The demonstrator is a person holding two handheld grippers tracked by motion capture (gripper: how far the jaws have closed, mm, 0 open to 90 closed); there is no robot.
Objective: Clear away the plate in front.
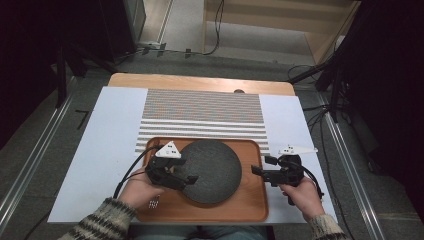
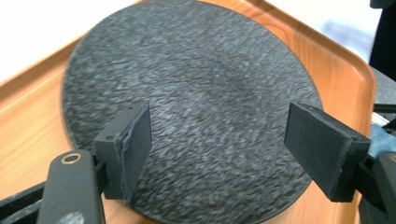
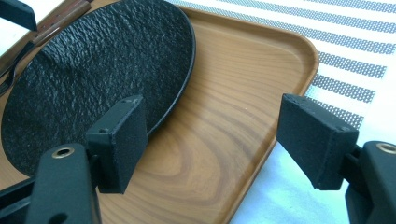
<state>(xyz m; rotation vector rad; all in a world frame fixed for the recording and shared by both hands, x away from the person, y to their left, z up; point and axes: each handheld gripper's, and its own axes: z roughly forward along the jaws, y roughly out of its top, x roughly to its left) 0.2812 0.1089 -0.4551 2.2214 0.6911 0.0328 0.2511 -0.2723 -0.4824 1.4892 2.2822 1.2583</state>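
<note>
Risk lies in the dark round plate (image 1: 210, 171) sliding across the wooden tray (image 1: 252, 200) it rests on, should the left gripper (image 2: 219, 149), jaws wide and empty above it, nudge its rim; the right gripper (image 3: 219, 144) hangs equally wide over the tray's right side

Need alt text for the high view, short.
A round dark textured plate lies on a wooden tray on a white table. The open left gripper reaches over the plate's left edge; the open right gripper hovers at the tray's right side. A striped mat lies beyond.
</note>
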